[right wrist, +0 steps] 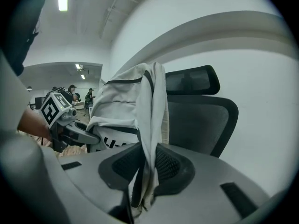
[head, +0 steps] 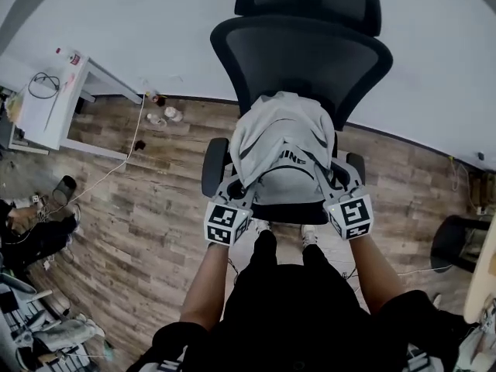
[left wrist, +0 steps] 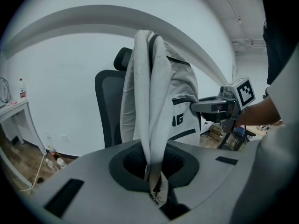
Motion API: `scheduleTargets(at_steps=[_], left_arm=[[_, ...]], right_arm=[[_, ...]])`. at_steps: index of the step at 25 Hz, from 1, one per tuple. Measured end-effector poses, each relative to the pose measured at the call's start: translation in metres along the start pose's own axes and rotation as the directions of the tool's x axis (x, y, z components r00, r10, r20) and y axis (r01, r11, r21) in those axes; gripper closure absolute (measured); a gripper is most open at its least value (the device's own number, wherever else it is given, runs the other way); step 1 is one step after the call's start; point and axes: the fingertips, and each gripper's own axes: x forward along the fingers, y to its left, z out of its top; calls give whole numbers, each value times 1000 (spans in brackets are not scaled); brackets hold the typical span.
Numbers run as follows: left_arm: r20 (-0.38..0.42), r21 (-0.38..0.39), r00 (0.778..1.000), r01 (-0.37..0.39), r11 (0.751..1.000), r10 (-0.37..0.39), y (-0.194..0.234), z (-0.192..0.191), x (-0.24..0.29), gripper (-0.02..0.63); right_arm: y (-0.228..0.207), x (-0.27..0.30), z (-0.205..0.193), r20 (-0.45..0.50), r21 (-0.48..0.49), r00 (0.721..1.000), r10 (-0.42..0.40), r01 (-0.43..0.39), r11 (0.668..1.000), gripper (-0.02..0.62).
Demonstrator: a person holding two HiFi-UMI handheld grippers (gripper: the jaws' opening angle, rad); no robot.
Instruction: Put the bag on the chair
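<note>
Pale grey bag (head: 283, 149) with dark trim, upright over black chair (head: 302, 45).
Left gripper (left wrist: 156, 196), right gripper (right wrist: 138, 203) each clamped on its fabric; perhaps touching seat; wood floor (head: 147, 200) open either side.

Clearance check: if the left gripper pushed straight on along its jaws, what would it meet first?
The bag itself: the left gripper is shut on its edge, with the bag's body right ahead. The chair backrest probably comes next; depth is unclear.

A light grey fabric bag with black trim (head: 283, 149) stands upright over the seat. Behind it rises a black mesh office chair (head: 310, 53).
</note>
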Motion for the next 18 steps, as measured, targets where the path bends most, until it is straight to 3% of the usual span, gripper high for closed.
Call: scheduleTargets(at_steps=[6, 10, 18], left_arm=[[-99, 16, 992, 79, 997, -77, 4, -26, 30, 558], [-126, 22, 989, 75, 997, -72, 31, -34, 67, 558], [-199, 25, 978, 61, 998, -55, 38, -71, 104, 558]], right_arm=[[-5, 9, -38, -109, 49, 993, -38, 44, 998, 503], [-23, 49, -56, -146, 67, 989, -32, 43, 997, 502], [-31, 64, -111, -216, 156, 976, -40, 75, 985, 500]])
